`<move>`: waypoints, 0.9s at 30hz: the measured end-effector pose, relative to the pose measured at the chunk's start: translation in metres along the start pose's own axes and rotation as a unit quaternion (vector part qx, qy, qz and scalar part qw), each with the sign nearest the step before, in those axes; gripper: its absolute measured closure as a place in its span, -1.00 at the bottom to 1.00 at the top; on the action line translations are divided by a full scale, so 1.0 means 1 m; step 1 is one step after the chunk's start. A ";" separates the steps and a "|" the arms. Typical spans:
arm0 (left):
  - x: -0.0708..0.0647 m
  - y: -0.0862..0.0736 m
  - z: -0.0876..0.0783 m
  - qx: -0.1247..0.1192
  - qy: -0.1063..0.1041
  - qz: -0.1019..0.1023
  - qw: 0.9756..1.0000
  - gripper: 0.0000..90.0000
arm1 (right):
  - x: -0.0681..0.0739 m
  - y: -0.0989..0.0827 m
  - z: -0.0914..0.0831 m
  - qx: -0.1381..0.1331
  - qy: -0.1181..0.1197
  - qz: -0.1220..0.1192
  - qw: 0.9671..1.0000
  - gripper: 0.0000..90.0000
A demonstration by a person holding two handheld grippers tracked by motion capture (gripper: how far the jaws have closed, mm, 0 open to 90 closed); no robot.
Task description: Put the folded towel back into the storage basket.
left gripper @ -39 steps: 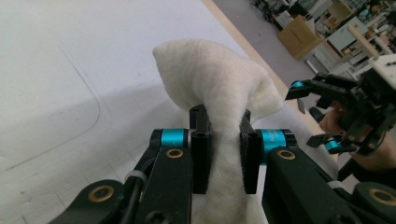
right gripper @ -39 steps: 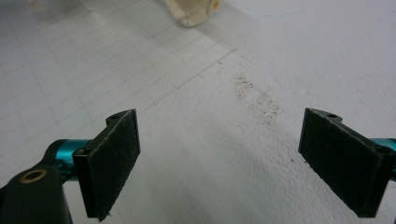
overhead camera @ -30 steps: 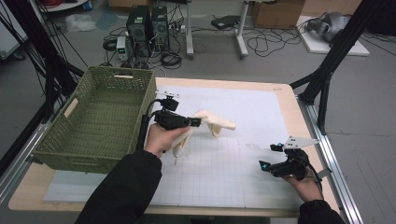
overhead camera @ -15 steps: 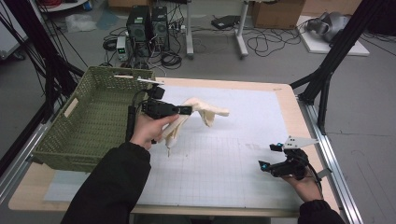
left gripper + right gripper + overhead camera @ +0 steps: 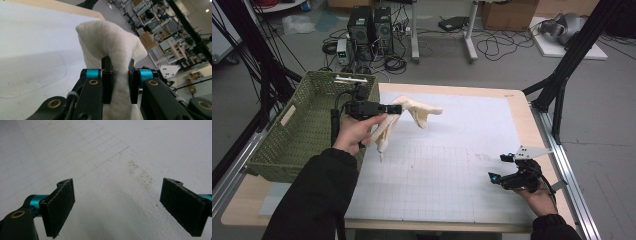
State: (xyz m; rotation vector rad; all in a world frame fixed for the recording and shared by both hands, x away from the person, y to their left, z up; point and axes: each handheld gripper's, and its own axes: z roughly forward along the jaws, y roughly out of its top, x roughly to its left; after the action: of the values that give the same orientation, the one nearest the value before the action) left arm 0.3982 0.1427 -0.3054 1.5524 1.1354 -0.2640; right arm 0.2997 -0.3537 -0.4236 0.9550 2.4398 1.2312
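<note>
White gridded matting (image 5: 452, 170) covers the table; a cream fleecy cloth (image 5: 412, 112) is clamped in the left tool (image 5: 394, 108) near the green woven basket (image 5: 297, 130), while the right tool (image 5: 499, 170) is held apart.

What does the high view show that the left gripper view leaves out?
High view: the green woven basket beside the lifted cloth, and the right gripper open low over the mat. Left gripper view: the left gripper with its black pads pinching a fold. Both: the cream fuzzy cloth and the white gridded mat.

Fuzzy cream cloth (image 5: 110, 42), woven basket (image 5: 307, 125)
</note>
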 end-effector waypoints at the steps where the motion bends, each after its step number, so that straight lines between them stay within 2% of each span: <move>1: 0.001 0.001 -0.003 -0.003 0.004 -0.003 1.000 0.77 | 0.000 0.000 0.000 0.000 0.000 0.000 1.000 -0.74; 5: 0.006 0.003 -0.012 -0.013 0.003 -0.011 1.000 0.77 | 0.000 0.000 0.001 0.003 0.000 -0.001 1.000 -0.74; 9: 0.009 0.004 -0.018 -0.015 0.011 -0.012 1.000 0.77 | 0.000 0.000 0.001 0.002 0.001 -0.001 1.000 -0.74; 17: 0.016 0.006 -0.027 -0.023 0.005 -0.019 1.000 0.77 | 0.000 -0.001 0.002 0.005 0.001 -0.002 1.000 -0.74; 27: 0.023 0.010 -0.047 -0.041 0.005 -0.026 0.999 0.77 | -0.001 -0.002 0.003 0.006 0.002 0.000 1.000 -0.74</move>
State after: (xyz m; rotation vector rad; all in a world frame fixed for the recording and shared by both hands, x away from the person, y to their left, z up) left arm 0.3992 0.1957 -0.2993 1.4546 1.1825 -0.2419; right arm 0.3008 -0.3535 -0.4270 0.9569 2.4522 1.2219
